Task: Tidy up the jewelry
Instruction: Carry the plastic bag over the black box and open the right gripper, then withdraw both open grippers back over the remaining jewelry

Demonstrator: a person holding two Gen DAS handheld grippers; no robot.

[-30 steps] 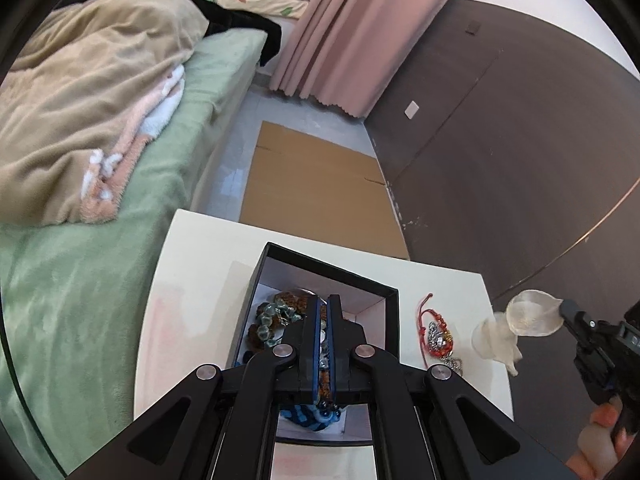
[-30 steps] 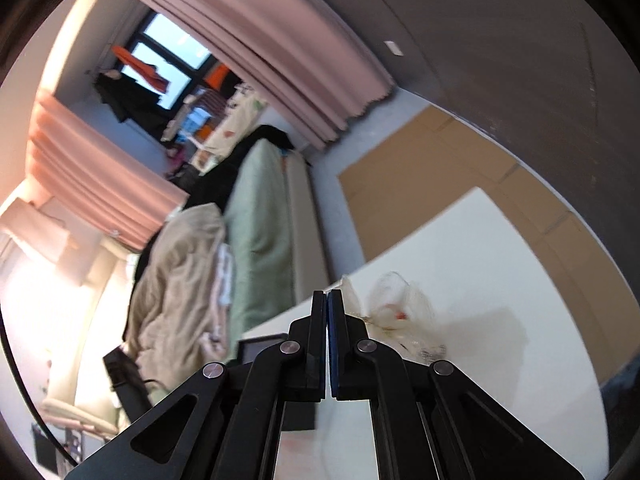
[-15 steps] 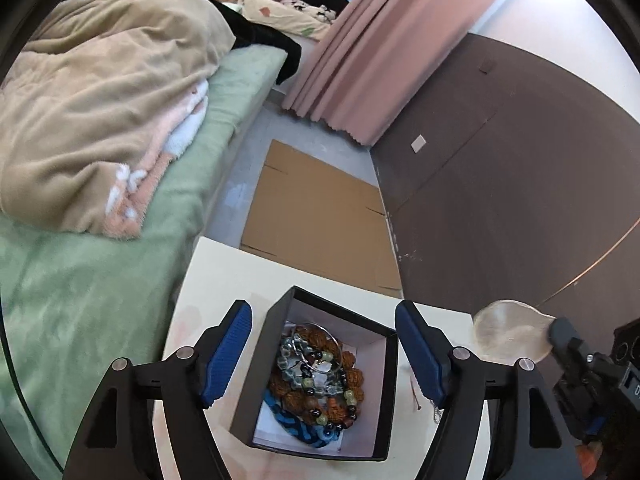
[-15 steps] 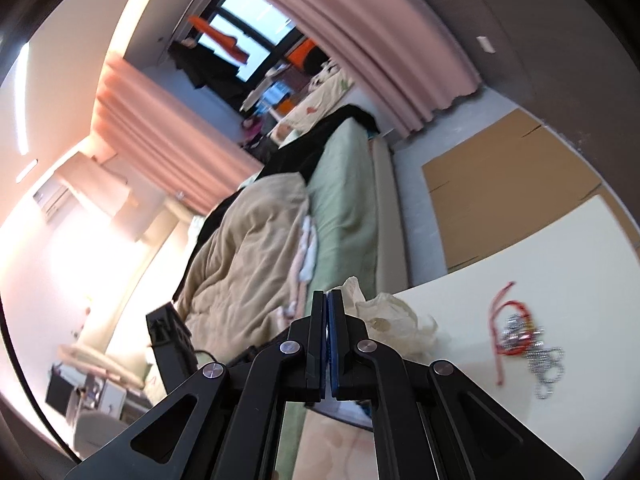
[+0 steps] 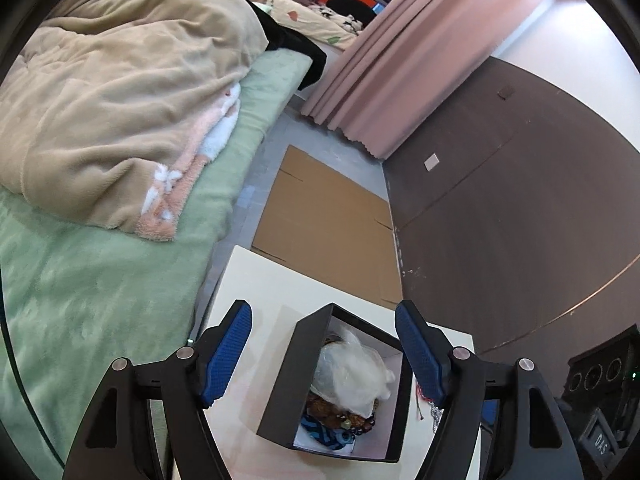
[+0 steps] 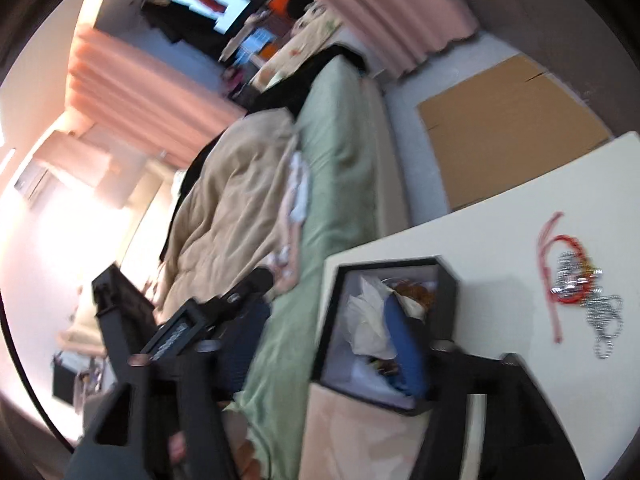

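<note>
Beside a bed (image 5: 100, 292) with a green cover and a beige blanket (image 5: 120, 112), a white tabletop (image 5: 264, 288) is seen, and on it a black box (image 5: 288, 376) with a white inside stands open. Inside the box a crumpled clear plastic bag (image 5: 352, 376) lies on top of beaded bracelets (image 5: 340, 416), with something of blue pattern under them.

The left tongs (image 5: 323, 356) are held above the box with the blue pads wide apart, nothing between them but the box below.

The right tongs (image 6: 320, 344) have just been opening; their jaws are apart, one blue pad (image 6: 404, 344) hanging over the box beside the bag, which is no longer gripped.

On the tabletop to the right of the box, well apart from it, a red cord bracelet (image 6: 556, 264) and a silver chain (image 6: 600, 316) lie tangled together.
</note>
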